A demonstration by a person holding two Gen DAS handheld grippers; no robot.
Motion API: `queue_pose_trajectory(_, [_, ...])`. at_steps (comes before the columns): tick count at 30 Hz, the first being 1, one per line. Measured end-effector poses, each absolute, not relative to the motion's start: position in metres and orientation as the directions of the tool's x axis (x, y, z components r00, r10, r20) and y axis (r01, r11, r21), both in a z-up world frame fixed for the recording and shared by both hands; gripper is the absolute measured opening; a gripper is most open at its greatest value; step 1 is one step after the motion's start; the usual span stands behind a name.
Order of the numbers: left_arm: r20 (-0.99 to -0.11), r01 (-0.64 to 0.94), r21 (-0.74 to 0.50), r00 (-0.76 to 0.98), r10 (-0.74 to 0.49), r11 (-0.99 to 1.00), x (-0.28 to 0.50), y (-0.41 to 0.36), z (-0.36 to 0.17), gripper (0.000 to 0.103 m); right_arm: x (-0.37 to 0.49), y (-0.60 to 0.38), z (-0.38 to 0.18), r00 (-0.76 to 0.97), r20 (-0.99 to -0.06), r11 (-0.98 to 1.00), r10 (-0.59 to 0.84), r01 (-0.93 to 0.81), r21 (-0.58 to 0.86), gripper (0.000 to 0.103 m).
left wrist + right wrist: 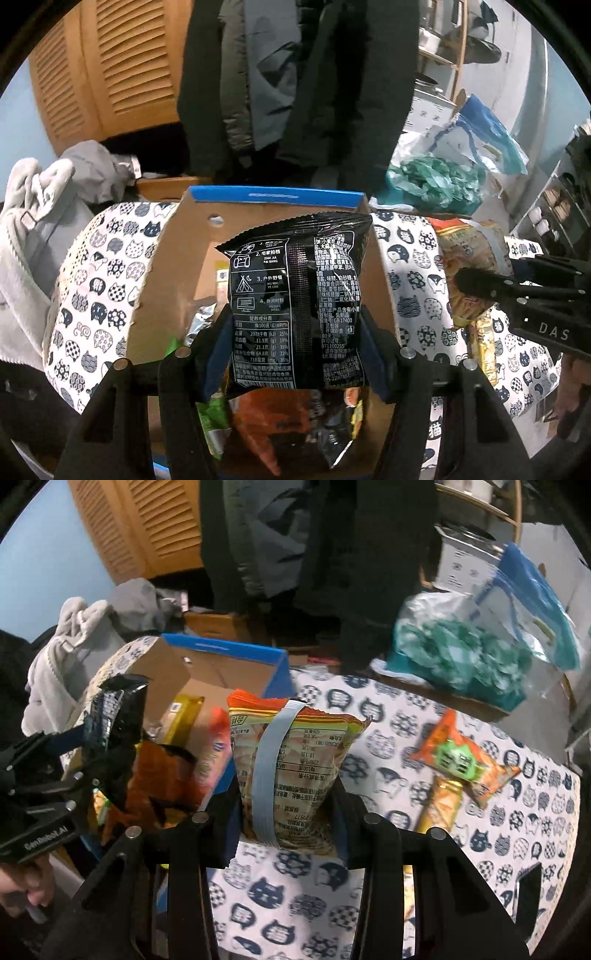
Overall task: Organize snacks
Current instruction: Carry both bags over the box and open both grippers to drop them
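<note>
The cardboard box point(177, 258) on the cat-print tablecloth point(110, 273) is taken as the landmark. Several snack packets point(295, 424) are already seen lying inside it, so the sorting is judged to be well under way. A black snack bag point(299, 302) is clenched between the jaws of the left gripper point(295, 354) and is held directly above the open box; its release into the box appears to be the step in hand. An orange-and-yellow snack bag point(295, 768) with a pale stripe down its back is gripped by the right gripper point(286, 819) and is held just to the right of the box, over the tablecloth, not yet above the opening. Further to the right of the box, two more snacks are left on the cloth: an orange packet with a green label point(461, 760) and a golden stick-shaped packet point(441, 805) partly under it. These are judged to remain to be collected.

Behind the box, dark hanging coats point(295, 92) are seen; to its left, grey clothing point(40, 206) is heaped; beyond its right corner, a green plastic bag point(432, 181) is piled. With both grippers crowded near the box, a collision between them is considered the main hindrance.
</note>
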State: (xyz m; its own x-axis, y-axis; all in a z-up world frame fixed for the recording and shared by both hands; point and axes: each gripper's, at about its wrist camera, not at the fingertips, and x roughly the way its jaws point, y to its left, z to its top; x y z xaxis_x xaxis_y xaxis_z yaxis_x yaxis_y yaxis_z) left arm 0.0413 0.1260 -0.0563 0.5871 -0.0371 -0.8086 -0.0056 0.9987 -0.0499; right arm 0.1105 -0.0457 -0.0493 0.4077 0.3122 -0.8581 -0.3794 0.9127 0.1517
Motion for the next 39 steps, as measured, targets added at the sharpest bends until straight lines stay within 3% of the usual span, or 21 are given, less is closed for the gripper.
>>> queue_pose_trajectory(14, [-0.838,-0.116,-0.063,0.546,0.01,0.991,0.037,0.183,-0.078,0.064,0.113,0.043,-0.053,0.337,-0.87,0.85,0.359,-0.502,0.156,0.04])
queue_pose_trajectory(23, [-0.865,-0.188,-0.108,0.502,0.0,0.976,0.04,0.206,-0.092,0.067,0.121,0.064,-0.062,0.302,-0.881,0.851,0.364,-0.491,0.184,0.04])
queue_pose_trajectory(26, [-0.863,-0.199,-0.123,0.504,-0.006,0.972,0.04,0.207,-0.091,0.074,0.124,0.064,-0.06,0.307,-0.877,0.855,0.37,-0.483,0.192,0.044])
queue_pose_trajectory(31, [-0.842,-0.191,-0.103,0.539,0.016,0.976,0.038,0.201,-0.078,0.078,0.123,0.06,-0.047,0.333,-0.86,0.852,0.387,-0.486,0.195,0.055])
queue_pose_trajectory(39, [-0.814,-0.139,-0.051,0.58,0.04,0.989,0.035,0.175,-0.059,0.081,0.116,0.035,-0.036,0.369,-0.848,0.856,0.379,-0.488,0.17,0.064])
